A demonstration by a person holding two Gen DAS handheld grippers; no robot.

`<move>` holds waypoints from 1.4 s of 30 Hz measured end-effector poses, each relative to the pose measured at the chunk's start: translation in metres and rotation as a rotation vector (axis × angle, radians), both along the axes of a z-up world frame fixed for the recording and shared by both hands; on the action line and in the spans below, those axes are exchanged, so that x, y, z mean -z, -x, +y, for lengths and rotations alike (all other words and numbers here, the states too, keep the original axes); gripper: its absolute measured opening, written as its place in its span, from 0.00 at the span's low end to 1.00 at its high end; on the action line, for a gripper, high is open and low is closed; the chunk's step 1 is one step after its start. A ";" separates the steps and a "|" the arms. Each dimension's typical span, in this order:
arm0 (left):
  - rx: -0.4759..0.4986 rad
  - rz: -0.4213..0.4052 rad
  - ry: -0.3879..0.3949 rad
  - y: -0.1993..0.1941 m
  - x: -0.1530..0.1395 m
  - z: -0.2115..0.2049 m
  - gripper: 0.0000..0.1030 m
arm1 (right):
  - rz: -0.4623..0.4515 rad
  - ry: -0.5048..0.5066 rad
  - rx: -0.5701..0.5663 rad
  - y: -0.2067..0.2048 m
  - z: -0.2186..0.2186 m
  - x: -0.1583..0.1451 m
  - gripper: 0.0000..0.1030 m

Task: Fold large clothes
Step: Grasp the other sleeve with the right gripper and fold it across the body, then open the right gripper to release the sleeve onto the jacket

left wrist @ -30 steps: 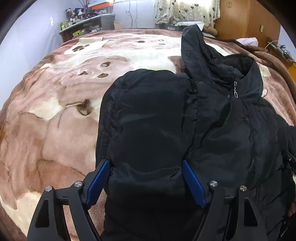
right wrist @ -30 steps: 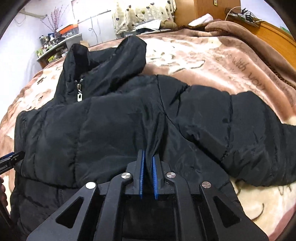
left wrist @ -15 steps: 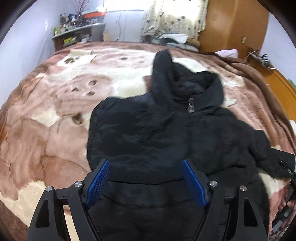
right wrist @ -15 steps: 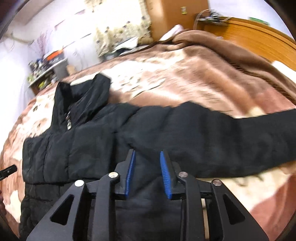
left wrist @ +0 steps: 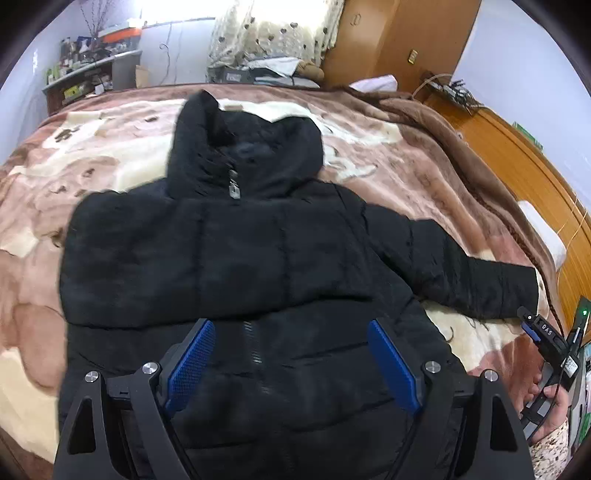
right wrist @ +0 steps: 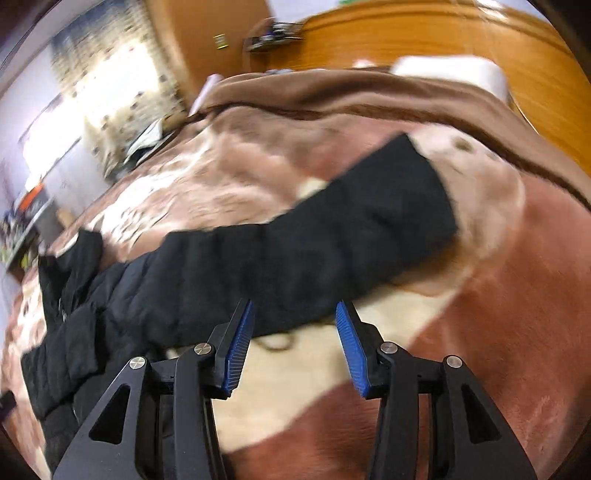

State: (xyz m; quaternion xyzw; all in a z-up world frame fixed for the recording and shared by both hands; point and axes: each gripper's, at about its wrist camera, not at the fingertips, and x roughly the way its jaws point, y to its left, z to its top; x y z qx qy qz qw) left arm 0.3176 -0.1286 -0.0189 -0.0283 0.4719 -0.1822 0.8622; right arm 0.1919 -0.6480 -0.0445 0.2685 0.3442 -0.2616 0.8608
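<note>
A black hooded puffer jacket (left wrist: 236,258) lies front up on a brown and cream blanket (left wrist: 388,173), one sleeve (left wrist: 461,269) stretched out to the right. My left gripper (left wrist: 290,332) hovers above the jacket's lower front, jaws wide and still opening, nothing pinched between them. In the right wrist view the same sleeve (right wrist: 314,243) runs across the blanket (right wrist: 498,295). My right gripper (right wrist: 294,314) hangs near the sleeve's lower edge, jaws opening, with only blanket showing between its blue pads. The right gripper (left wrist: 537,330) also shows at the left wrist view's right edge, in a hand.
A wooden headboard (left wrist: 517,155) borders the bed on the right, with a white pillow (right wrist: 450,72) against it. A wardrobe (left wrist: 388,40), curtains (left wrist: 273,33) and a cluttered shelf (left wrist: 92,77) stand beyond the bed's far side.
My right gripper has let go of the jacket fabric, opened, and swung right toward the sleeve. My left gripper has pulled back and up, so the whole jacket now shows.
</note>
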 end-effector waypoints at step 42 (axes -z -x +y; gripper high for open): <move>-0.062 0.059 0.001 -0.011 0.043 0.028 0.82 | -0.209 0.159 -0.237 -0.056 0.024 -0.070 0.06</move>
